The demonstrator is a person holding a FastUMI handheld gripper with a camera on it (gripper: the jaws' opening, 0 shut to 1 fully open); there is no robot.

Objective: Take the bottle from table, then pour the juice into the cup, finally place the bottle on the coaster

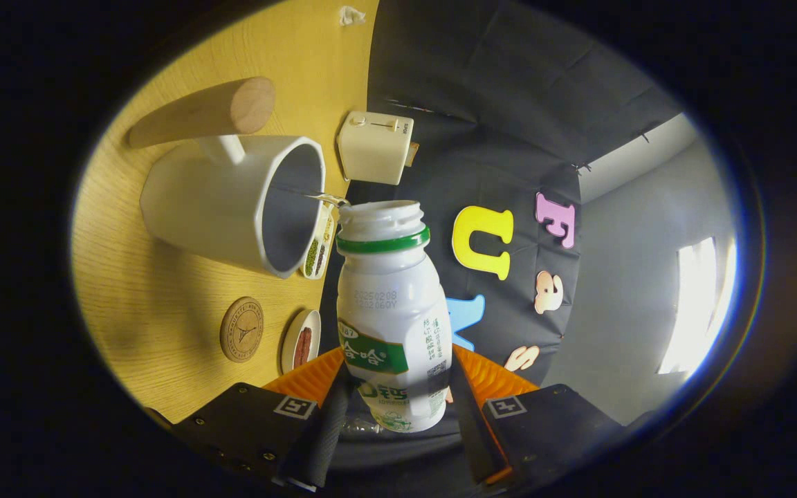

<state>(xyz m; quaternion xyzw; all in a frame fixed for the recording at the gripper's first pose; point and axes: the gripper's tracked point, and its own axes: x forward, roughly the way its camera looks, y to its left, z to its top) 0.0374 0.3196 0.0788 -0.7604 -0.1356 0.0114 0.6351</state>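
My gripper (393,401) is shut on a white plastic bottle (390,318) with a green neck ring and green label, held by its lower body between both fingers. The whole view is rolled on its side, so the bottle is tipped over with its open mouth (381,211) right at the rim of a white cup (232,204). A thin thread of liquid (319,197) runs from the mouth into the cup's grey inside. The round brown coaster (241,329) lies on the wooden table (163,311) just beside the cup, beyond my left finger.
A wooden cylinder (205,111) lies beyond the cup. A cream box with a slider (375,146) stands at the table's far edge. A small dish with something dark red (300,342) and a tray with green beans (317,252) sit near the bottle.
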